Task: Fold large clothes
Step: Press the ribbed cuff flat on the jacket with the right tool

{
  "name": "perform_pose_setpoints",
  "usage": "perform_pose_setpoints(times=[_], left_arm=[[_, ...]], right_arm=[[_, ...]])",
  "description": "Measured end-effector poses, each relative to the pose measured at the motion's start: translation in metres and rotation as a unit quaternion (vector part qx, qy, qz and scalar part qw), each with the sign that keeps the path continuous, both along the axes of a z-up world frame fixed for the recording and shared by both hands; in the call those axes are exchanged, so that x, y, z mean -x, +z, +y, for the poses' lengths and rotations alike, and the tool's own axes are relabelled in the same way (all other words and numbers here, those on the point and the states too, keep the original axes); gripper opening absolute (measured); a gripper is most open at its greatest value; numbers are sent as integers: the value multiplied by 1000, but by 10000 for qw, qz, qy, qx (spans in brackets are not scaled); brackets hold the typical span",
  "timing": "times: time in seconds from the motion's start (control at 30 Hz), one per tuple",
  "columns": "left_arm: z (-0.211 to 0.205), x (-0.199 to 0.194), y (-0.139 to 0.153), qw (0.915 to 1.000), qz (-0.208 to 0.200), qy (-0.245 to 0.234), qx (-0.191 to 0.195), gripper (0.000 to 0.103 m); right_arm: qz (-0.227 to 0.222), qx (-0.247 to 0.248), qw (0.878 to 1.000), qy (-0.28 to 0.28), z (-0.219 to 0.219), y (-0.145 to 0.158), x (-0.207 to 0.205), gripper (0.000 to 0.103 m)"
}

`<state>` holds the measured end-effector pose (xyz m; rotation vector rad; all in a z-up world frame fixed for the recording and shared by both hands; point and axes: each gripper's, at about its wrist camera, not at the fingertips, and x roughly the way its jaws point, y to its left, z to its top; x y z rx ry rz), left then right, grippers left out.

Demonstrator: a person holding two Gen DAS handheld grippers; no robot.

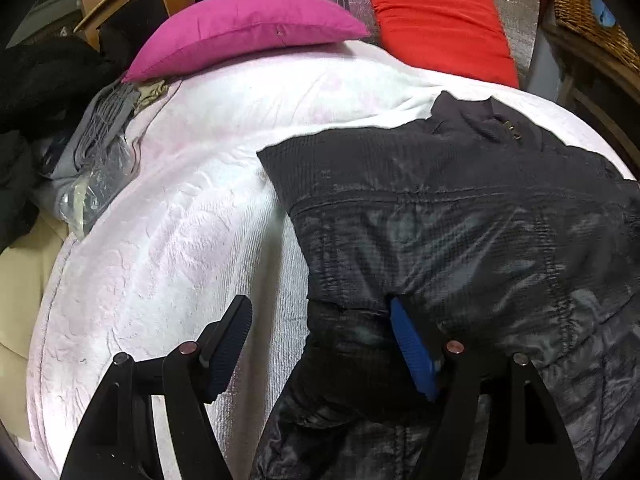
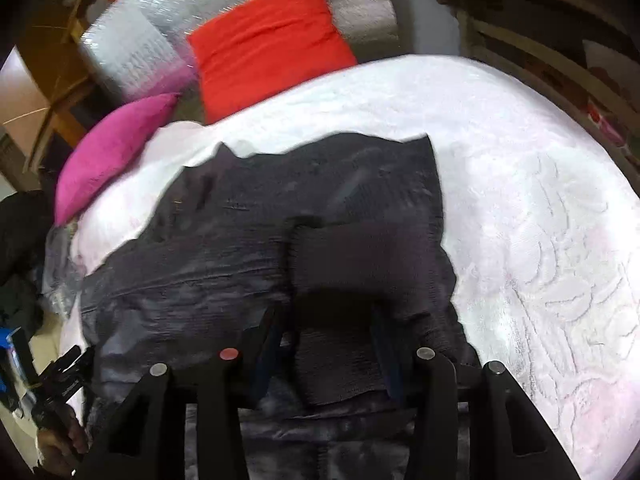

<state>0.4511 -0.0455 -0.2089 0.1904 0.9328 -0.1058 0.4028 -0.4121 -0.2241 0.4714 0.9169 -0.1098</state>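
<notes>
A large dark grey-black shiny jacket (image 1: 460,208) lies spread on a white quilted bed cover (image 1: 180,220). My left gripper (image 1: 320,344) is open, its jaws wide apart astride the jacket's left edge; the blue right pad (image 1: 412,352) touches the fabric, the left finger (image 1: 228,344) is over the white cover. In the right wrist view the jacket (image 2: 224,248) fills the middle, with a knitted cuff or sleeve (image 2: 360,264) folded on top. My right gripper (image 2: 326,352) is open with the sleeve fabric between its fingers, not clamped.
A magenta pillow (image 1: 248,28) and a red pillow (image 1: 440,24) lie at the bed's head against silver foil padding (image 2: 168,8). Grey clothes and plastic wrap (image 1: 96,152) sit at the left edge. Wooden furniture (image 1: 592,40) stands on the right. The other hand-held gripper (image 2: 60,384) shows at lower left.
</notes>
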Motion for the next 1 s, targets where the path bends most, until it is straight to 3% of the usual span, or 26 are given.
perform_pose_setpoints(times=[0.2,0.3,0.37,0.4,0.53,0.73,0.87,1.0], left_arm=[[-6,14,18,9993,-288,-160,159,72],[-17,14,7,9993,-140,-350,-35,72],[-27,13,-12,9986,101,-429,-285,72],[-32,14,-14,9985,54,-427,-338,72],[-37,19,-4,9980,-96,-526,-346,72],[-41,24,-6,9977,-148,-515,-423,72],[-43,27,-8,9976,-159,-522,-434,72],[-43,25,-6,9975,-162,-531,-438,72]], right_arm=[[-393,-321,9947,899,42,12,-8,48],[-28,-356,9881,1494,71,-2,-16,48],[370,-68,9844,1719,86,-18,-22,48],[346,4,9840,1747,89,-18,-22,48],[85,-265,9871,1577,77,0,-18,48],[-365,31,9980,516,37,18,-6,50],[215,285,9993,73,18,-9,-15,51],[110,115,9999,16,15,-3,-15,50]])
